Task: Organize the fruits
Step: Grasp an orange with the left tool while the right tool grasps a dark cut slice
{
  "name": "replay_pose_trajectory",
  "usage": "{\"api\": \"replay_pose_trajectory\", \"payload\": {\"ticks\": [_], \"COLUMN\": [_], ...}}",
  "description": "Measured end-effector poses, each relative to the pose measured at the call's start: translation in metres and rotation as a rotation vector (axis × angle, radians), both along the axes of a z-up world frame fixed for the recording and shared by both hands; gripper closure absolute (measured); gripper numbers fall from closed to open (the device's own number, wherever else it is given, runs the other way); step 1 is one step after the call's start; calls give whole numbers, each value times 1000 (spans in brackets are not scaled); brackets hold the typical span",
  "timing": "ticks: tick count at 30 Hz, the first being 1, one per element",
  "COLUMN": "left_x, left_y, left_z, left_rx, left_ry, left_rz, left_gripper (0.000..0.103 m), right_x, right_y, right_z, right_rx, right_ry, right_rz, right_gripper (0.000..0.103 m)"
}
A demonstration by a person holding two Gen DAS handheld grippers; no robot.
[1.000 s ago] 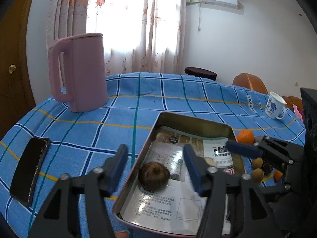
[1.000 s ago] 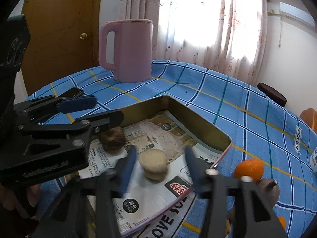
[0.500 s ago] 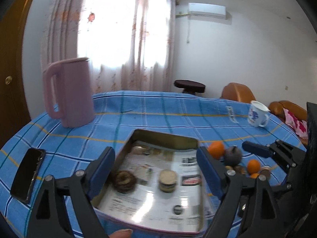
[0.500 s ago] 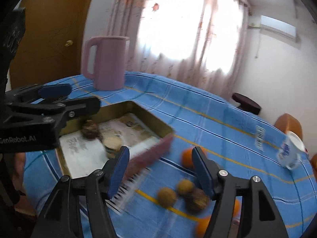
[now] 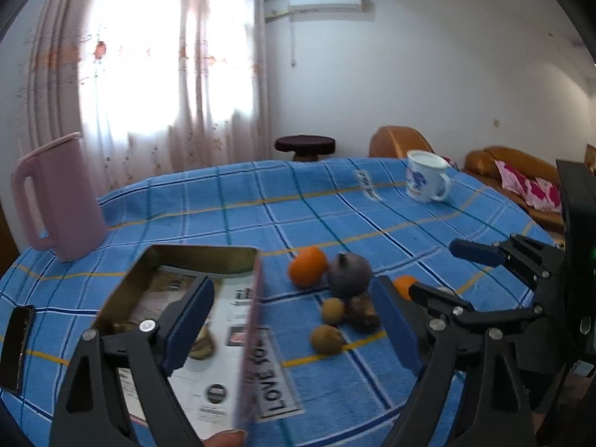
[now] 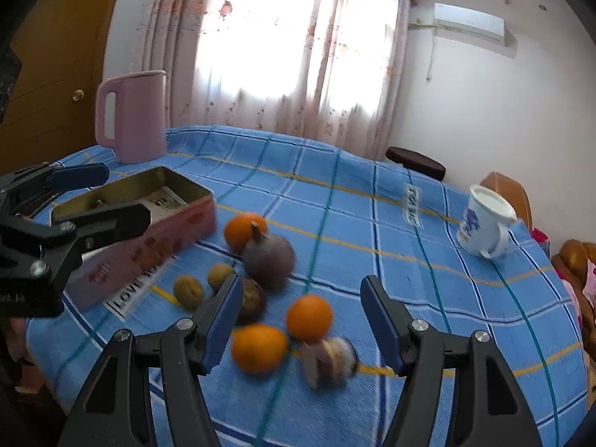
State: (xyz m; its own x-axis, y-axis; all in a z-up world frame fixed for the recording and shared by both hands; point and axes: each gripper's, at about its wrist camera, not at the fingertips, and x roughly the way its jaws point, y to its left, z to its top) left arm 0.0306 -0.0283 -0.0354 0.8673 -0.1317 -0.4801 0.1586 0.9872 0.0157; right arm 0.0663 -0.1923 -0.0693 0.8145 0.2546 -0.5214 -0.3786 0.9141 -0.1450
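Both grippers now off tin, over loose fruit. Left gripper (image 5: 294,320): jaws just widened, empty. Right gripper (image 6: 298,316): apart, empty. Tin (image 6: 175,231), 9 o'clock: two fruits (image 5: 203,342), paper-lined.

You have three oranges (image 6: 245,231) on the blue checked cloth, two small yellowish-brown round fruits (image 6: 189,291), one dark purple fruit with a stem (image 6: 269,257), one brown wrinkled fruit (image 6: 251,300) and one blurred purplish fruit (image 6: 327,360). There is one tin (image 6: 141,251), one pink jug (image 6: 132,115), one white mug (image 6: 484,223) and one phone (image 5: 16,348).
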Motion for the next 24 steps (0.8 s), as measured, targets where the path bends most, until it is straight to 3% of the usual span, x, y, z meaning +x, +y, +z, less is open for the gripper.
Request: {"api": "replay_pose_trajectory", "payload": {"ticks": [8,16,21,22,24], "left_x": [1,10,11,12,13], "left_y": [-33,-50,-62,-63,-67], "left_z": [-22,-36,-39,-40,-44], "left_rx": [35,39,58,55,55], "left_ry": [62,123,134,141,160], "left_rz": [-68,-114,-153,-159,-178], "left_gripper": [14,17,23,25,31], "right_x": [0,8,18,19,14], "right_y": [-34,-34,-31,-30,-28], "right_z": [-11,-27,-35,-37,-36], "right_rx": [73,56,47,44,25], "right_ry": [74,150,219,228,205], "right_rz": [-32,-5,15,32,38], "right_gripper": [36,36,53,62,68]}}
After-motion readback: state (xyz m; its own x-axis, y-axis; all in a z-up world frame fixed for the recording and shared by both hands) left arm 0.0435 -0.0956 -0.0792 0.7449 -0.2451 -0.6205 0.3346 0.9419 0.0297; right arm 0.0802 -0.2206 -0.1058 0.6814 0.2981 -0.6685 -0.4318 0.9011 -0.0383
